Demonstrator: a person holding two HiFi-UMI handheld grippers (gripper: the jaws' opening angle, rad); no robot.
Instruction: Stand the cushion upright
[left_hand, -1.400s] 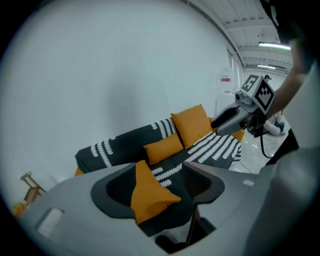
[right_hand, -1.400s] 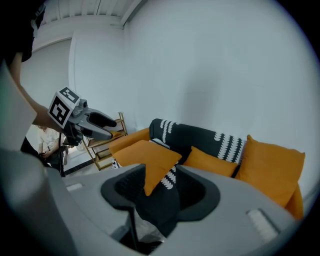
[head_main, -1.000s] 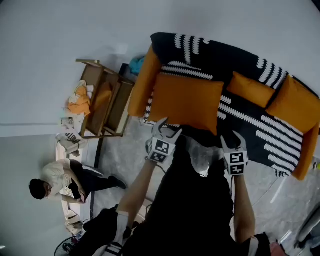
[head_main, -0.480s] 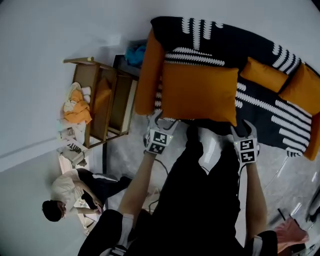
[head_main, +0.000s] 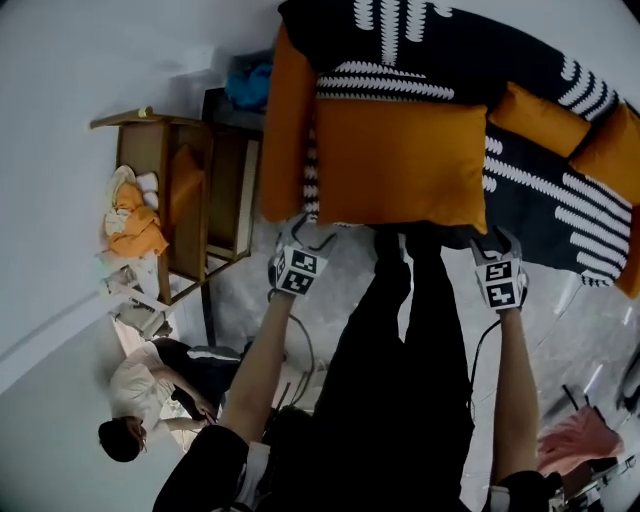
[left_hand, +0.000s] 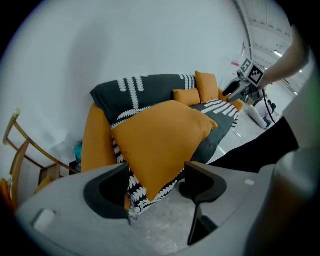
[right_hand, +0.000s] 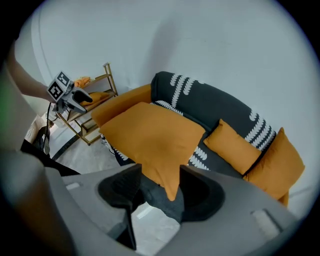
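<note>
The left hand-held gripper (head_main: 308, 233) and right hand-held gripper (head_main: 497, 241), both empty, are opening near the front corners of the orange cushion (head_main: 400, 160), which lies flat on the sofa (head_main: 470, 62), so standing it up is not yet begun.

Cushion (head_main: 400, 165) lies flat on the sofa (head_main: 480, 62), shelf (head_main: 243, 195) to their left

I read no legible txt, brand, no. or sign in any view. Left gripper (head_main: 306, 238) and right gripper (head_main: 497, 243) cubes carry b/w square markers only, no chars.
</note>
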